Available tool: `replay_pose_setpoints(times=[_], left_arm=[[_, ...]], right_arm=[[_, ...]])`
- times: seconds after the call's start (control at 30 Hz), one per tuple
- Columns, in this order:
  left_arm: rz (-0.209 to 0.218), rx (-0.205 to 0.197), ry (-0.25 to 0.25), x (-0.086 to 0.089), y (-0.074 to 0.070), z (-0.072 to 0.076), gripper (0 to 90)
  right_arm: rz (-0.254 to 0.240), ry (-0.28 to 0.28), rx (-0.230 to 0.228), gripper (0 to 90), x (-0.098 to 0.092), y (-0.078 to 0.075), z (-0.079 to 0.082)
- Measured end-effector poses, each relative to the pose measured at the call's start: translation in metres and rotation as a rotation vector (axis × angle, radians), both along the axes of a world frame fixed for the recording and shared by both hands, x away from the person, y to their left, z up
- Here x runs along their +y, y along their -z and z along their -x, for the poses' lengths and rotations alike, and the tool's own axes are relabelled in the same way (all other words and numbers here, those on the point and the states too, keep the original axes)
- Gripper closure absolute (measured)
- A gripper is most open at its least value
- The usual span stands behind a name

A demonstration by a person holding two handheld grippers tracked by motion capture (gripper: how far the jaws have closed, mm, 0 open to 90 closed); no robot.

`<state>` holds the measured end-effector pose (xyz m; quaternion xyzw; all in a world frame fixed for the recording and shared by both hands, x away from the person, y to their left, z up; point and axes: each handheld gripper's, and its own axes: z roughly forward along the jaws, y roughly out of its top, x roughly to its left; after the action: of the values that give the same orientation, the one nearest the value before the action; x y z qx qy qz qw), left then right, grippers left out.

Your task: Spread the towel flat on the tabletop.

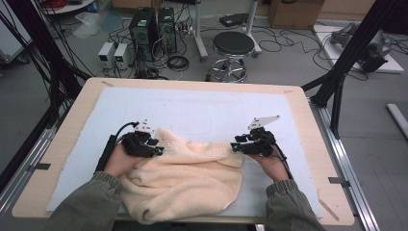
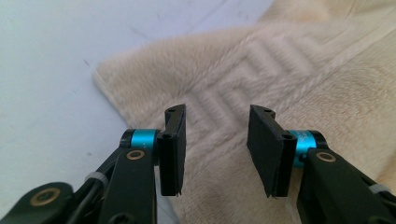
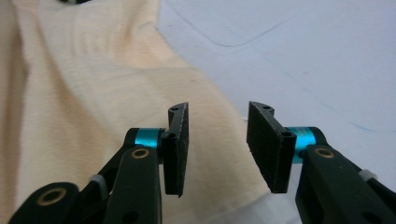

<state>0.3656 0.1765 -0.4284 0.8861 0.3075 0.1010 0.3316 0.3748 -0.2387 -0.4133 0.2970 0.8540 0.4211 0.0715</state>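
Note:
A cream towel [image 1: 183,178] lies crumpled on the white mat [image 1: 192,106], bunched toward the near edge. My left gripper [image 1: 159,151] sits at the towel's far-left corner. In the left gripper view the left gripper [image 2: 217,149] is open just above the towel [image 2: 243,70], over its woven key-pattern border, and nothing is pinched. My right gripper [image 1: 234,147] is at the towel's far-right corner. In the right gripper view the right gripper [image 3: 217,147] is open over the edge of the towel [image 3: 93,93], with bare mat [image 3: 303,56] to its right.
The mat covers most of a wooden table [image 1: 62,144]. Bare mat stretches beyond the towel to the far edge. Black frame posts [image 1: 344,62] stand at the table's sides. On the floor behind are a stool [image 1: 233,45] and computer towers [image 1: 144,29].

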Motion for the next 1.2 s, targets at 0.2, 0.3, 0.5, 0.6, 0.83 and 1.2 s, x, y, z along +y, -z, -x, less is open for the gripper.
replay_pose_setpoints(times=[0.2, 0.3, 0.5, 0.6, 0.83, 1.2], left_arm=[[-0.009, -0.012, 0.029, -0.001, -0.001, 0.006, 69.7], [-0.011, -0.003, 0.041, -0.002, -0.002, 0.008, 76.4], [0.016, -0.006, 0.041, 0.004, 0.0, 0.014, 83.8], [0.038, -0.002, 0.028, 0.008, 0.0, 0.015, 84.6], [0.092, -0.052, -0.065, 0.018, -0.013, 0.005, 85.5], [0.203, -0.256, -0.329, 0.023, -0.084, -0.076, 57.9]], right_arm=[[0.004, 0.041, 0.0, 61.4, -0.002, 0.004, -0.007], [0.041, -0.013, 0.037, 56.6, 0.007, 0.011, -0.007], [0.141, -0.065, 0.045, 61.0, 0.026, 0.02, 0.001], [0.169, -0.094, 0.03, 79.0, 0.03, 0.019, 0.004], [0.179, -0.11, -0.001, 84.9, 0.033, 0.008, -0.001], [0.095, 0.224, -0.167, 57.8, 0.034, -0.08, -0.098]])
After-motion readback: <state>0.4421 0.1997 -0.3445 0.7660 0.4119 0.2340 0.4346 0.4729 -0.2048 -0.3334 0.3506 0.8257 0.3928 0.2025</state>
